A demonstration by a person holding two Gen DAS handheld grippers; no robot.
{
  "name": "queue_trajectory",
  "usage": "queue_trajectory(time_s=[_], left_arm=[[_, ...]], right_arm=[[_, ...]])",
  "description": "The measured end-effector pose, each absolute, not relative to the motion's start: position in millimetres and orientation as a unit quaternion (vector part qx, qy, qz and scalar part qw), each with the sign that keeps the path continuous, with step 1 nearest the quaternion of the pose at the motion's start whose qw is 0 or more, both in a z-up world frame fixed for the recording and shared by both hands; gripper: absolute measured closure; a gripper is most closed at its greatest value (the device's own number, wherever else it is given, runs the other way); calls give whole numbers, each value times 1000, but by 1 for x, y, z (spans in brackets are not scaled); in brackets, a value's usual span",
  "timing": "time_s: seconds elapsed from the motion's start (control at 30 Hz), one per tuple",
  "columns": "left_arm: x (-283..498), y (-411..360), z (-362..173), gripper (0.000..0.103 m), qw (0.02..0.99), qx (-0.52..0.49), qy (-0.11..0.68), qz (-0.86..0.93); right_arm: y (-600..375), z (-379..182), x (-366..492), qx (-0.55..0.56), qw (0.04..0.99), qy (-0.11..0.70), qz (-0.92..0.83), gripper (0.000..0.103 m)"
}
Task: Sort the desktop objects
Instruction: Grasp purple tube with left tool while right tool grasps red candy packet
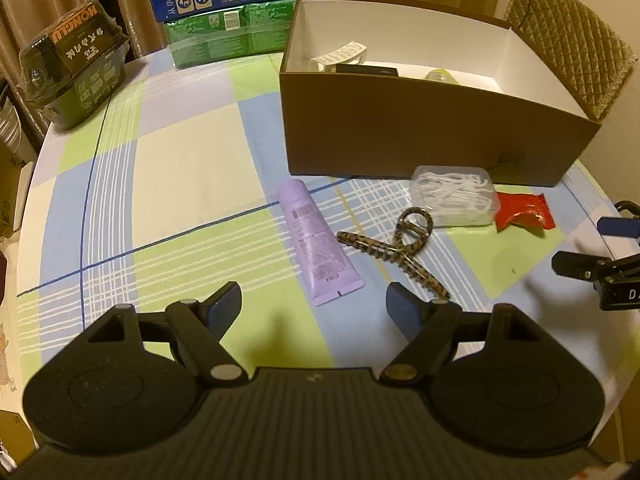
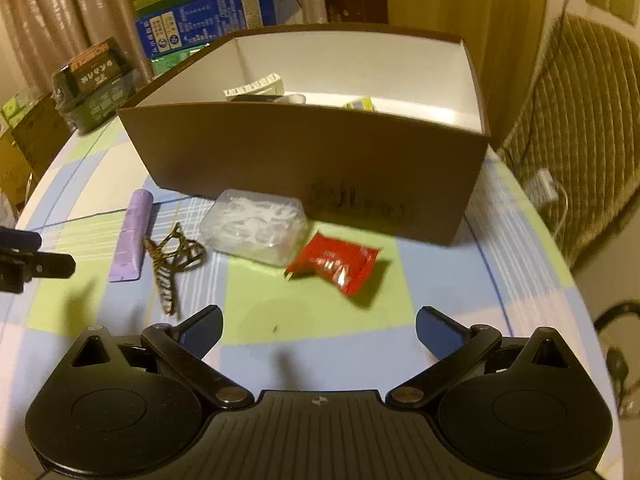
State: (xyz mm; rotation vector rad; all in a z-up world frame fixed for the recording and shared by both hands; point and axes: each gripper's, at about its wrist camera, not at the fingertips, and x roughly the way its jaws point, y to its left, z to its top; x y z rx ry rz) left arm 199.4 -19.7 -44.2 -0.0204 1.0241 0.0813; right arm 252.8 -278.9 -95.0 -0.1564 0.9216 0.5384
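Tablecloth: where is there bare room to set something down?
Free: the checked tablecloth left of the lilac tube, up to the dark food tub. Crowded: the strip before the brown cardboard box, with leopard-print hair claw, clear floss-pick case, red sachet.

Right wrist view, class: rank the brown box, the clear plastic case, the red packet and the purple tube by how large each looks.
1. brown box
2. clear plastic case
3. red packet and purple tube: look alike in area, so unranked; fisheye edge distortion adds doubt.

Tube (image 1: 319,242), clip (image 1: 394,249), case (image 1: 454,195), perhaps sachet (image 1: 522,212), before box (image 1: 420,128).
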Motion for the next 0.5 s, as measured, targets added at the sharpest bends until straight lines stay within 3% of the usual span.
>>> queue_trajectory(time_s=[0.07,0.27,0.5], left_arm=[[203,-18,-46,27,870,-12,491,40],[213,-13,-54,27,866,-14,498,46],[221,-7,-63,27,860,-17,508,54]], right_arm=[[-278,-97,257,-83,859,427,269,14],[-269,-103,274,-114,860,397,299,28],[-256,-120,294,-155,854,387,312,34]])
